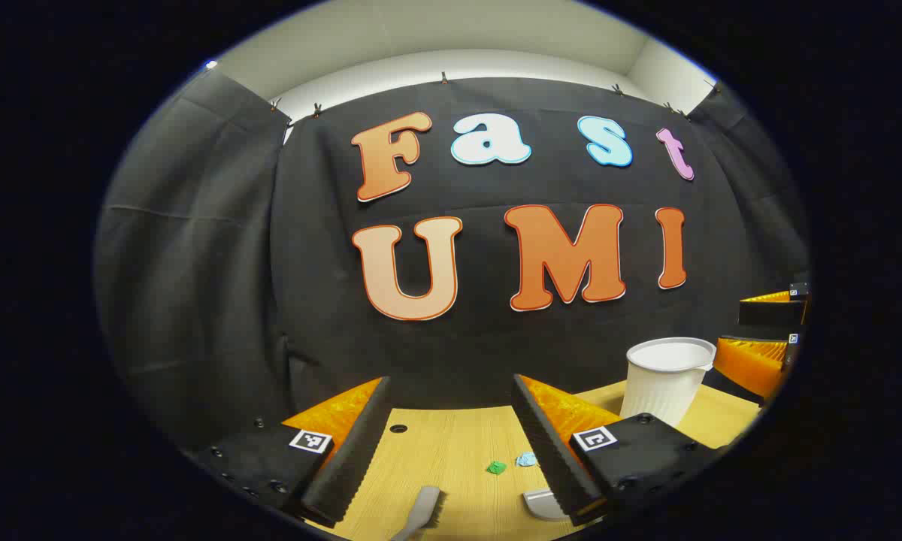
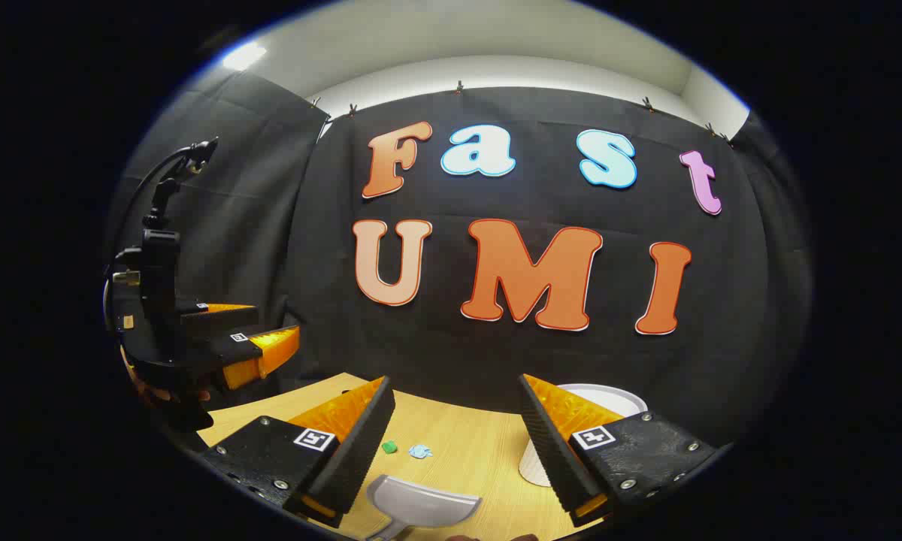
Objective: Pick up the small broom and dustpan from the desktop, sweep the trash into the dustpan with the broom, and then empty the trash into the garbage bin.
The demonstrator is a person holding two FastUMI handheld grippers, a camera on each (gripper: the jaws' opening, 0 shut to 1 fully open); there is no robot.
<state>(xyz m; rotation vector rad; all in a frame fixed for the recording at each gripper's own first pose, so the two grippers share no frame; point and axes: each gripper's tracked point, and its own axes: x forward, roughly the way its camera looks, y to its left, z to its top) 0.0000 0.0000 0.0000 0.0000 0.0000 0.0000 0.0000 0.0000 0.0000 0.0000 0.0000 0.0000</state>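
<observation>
Two scraps (image 1: 497,467) — one green, one pale blue — lie ahead between my left gripper's (image 1: 451,443) spread fingers; one broom (image 1: 421,512) nearest, one bin (image 1: 665,379) right. My right gripper (image 2: 455,443), spread too, hovers over one dustpan (image 2: 421,505).

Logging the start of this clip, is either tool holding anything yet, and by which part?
Nothing is held. Both tools, left and right, are open above the desk, with the broom and dustpan lying below.

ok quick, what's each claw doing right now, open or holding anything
Left claw: open, holding nothing, above the broom.
Right claw: open, holding nothing, above the dustpan.
</observation>
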